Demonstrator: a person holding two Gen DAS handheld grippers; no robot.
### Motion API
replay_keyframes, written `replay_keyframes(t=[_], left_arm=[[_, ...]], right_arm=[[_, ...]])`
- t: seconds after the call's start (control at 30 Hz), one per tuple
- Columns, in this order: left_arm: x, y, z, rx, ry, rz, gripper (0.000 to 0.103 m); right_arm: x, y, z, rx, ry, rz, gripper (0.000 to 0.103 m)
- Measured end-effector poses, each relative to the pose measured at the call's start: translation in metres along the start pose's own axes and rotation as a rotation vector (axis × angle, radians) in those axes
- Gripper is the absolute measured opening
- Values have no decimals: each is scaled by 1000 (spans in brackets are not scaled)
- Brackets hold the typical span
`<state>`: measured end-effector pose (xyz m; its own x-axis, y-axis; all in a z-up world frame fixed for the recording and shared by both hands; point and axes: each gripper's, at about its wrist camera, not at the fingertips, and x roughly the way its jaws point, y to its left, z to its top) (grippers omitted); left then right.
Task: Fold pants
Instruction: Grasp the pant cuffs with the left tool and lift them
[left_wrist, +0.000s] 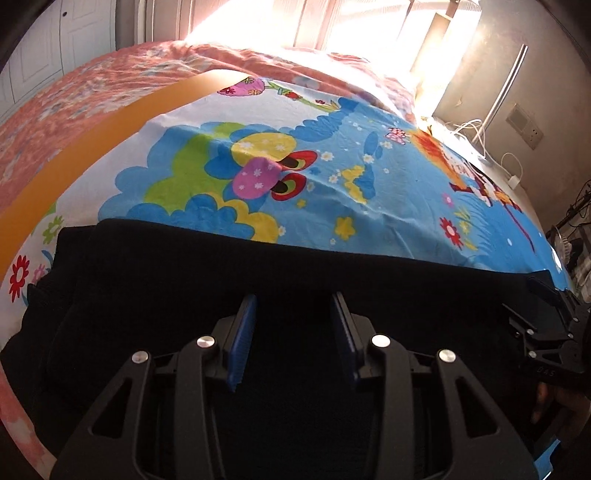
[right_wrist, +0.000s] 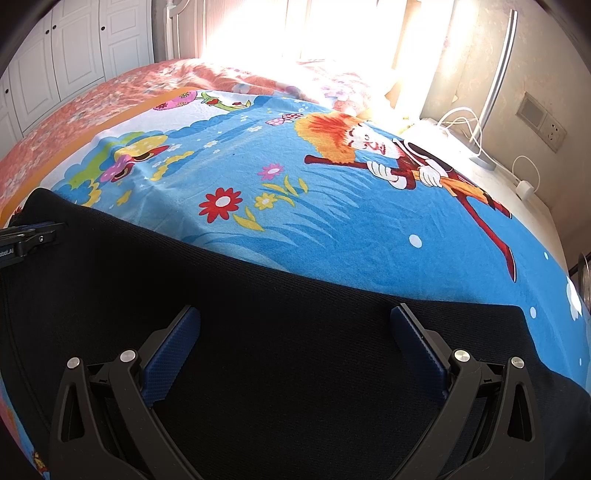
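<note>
In the left wrist view, the black ribbed pants (left_wrist: 295, 280) are lying flat across the near edge of the bed, over a cartoon-print sheet (left_wrist: 369, 177) with an orange border. The left tongs (left_wrist: 293, 314) are hovering partly spread above the fabric, pinching nothing.

In the right wrist view, the right tongs (right_wrist: 295, 325) are standing wide apart over the pants (right_wrist: 280, 302). White cables (right_wrist: 465, 125) are trailing beside the bed.

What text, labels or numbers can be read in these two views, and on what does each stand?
"DAS": on the black body of the right gripper, at the left wrist view's right edge.
"G": on the left gripper, at the right wrist view's left edge.
White lettering just below that "G": cut off by the frame, unreadable.
Bedsheet: cartoon pictures only, no words.
</note>
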<state>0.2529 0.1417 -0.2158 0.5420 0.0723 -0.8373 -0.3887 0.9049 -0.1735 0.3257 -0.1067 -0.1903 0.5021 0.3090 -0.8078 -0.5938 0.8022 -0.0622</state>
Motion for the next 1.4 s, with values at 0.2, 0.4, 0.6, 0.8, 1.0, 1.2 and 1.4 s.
replay_keyframes(t=[0.2, 0.4, 0.6, 0.8, 1.0, 1.2, 1.4], left_arm=[[-14, 42, 28, -27, -69, 174, 47], [-106, 108, -30, -386, -287, 47, 66], [-140, 180, -129, -718, -362, -151, 65], [-123, 199, -146, -790, -331, -322, 65], [-89, 202, -137, -834, -270, -435, 64], [-75, 200, -115, -768, -262, -454, 63], [-68, 200, -107, -728, -238, -406, 43]], right_arm=[[0, 0, 0, 1, 0, -1, 98], [0, 0, 0, 0, 0, -2, 98], [-24, 30, 9, -44, 0, 39, 76], [-31, 130, 26, -227, 11, 182, 74], [5, 150, 41, -202, 11, 100, 74], [8, 150, 40, -199, -18, 31, 87], [-32, 138, 23, -154, -66, 47, 87]])
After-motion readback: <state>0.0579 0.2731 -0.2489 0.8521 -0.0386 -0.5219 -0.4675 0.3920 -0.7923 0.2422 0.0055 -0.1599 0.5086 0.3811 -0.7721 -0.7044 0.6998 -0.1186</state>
